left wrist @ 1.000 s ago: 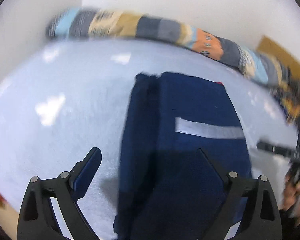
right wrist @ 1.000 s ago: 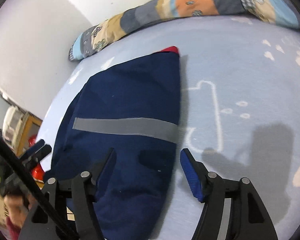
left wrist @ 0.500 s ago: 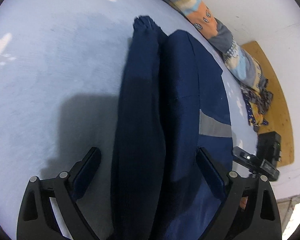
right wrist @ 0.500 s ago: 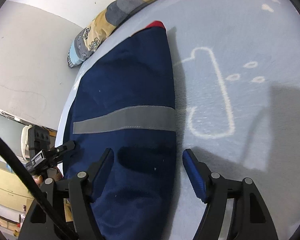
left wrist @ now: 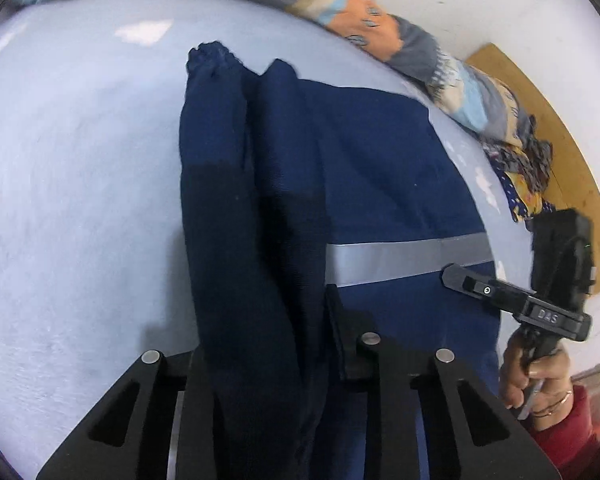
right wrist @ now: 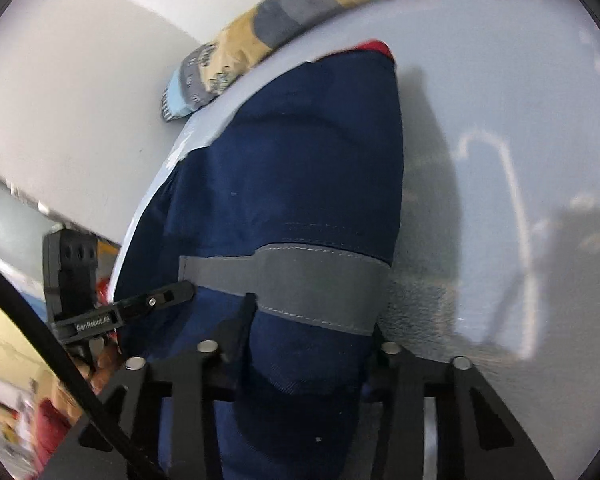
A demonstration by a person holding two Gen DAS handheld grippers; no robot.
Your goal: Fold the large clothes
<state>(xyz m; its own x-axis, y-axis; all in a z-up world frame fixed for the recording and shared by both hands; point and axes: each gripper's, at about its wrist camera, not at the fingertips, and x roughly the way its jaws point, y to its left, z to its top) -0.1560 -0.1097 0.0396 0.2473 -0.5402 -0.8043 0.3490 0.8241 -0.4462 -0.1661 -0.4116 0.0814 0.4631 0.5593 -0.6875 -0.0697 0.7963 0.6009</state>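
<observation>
On the bed point(left wrist: 80, 200), both tools went from spread to pinching the jacket point(left wrist: 360, 184): left tool point(left wrist: 260, 344), right tool point(right wrist: 308, 340); next fold can start.

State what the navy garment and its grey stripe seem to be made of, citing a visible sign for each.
Navy garment: probably matte woven cloth; fine weave lines show and it creases softly. Grey stripe: smoother, faintly shiny tape, possibly reflective, stitched along its edges.
</observation>
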